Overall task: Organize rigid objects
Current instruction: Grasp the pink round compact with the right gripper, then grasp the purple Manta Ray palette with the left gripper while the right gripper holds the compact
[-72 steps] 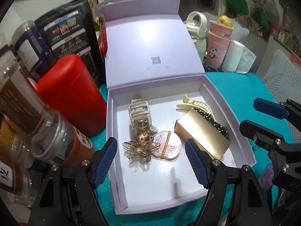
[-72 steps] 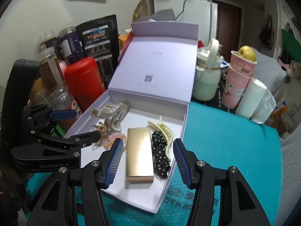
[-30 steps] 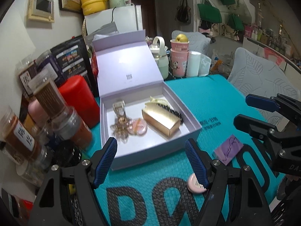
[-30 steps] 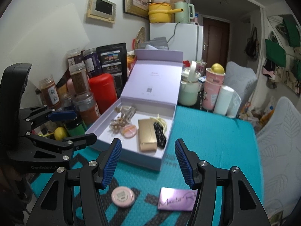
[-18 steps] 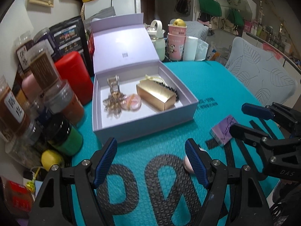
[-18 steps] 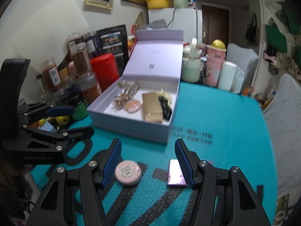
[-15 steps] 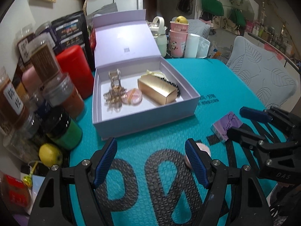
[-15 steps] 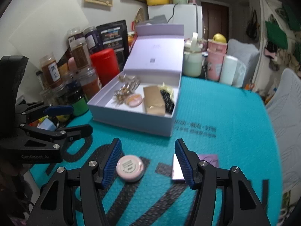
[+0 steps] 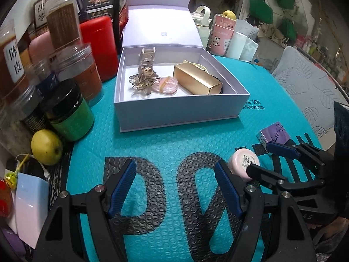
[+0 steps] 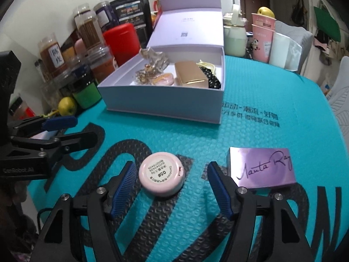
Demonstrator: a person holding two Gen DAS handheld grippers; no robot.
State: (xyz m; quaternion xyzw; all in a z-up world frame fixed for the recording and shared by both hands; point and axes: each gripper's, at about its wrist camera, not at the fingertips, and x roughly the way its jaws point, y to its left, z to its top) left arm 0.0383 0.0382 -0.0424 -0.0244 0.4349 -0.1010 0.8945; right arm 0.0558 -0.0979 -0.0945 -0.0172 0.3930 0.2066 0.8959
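The right gripper (image 10: 169,185) hangs low over the teal mat (image 10: 250,131), its jaws apart and just widened, with the round pink compact (image 10: 161,177) lying upside down between them, nearer the left pad and seemingly not pressed by either pad. Its base label reads "05#" above small print. Just right of the right pad lies a purple box (image 10: 262,168) with the handwritten words "Manta Ray". The left gripper (image 9: 174,185) is released too, with only bare mat and large black letters between its pads; the compact sits off to its right, near the right gripper's tips. Farther back stands the open lilac box (image 10: 165,100), lid up, holding a gold box (image 10: 190,74), hair clips (image 9: 144,76) and a second pink compact (image 9: 165,85). Left of it a jar (image 10: 53,53) bears the label "陈皮", and the mat carries printed Chinese lettering near the box.
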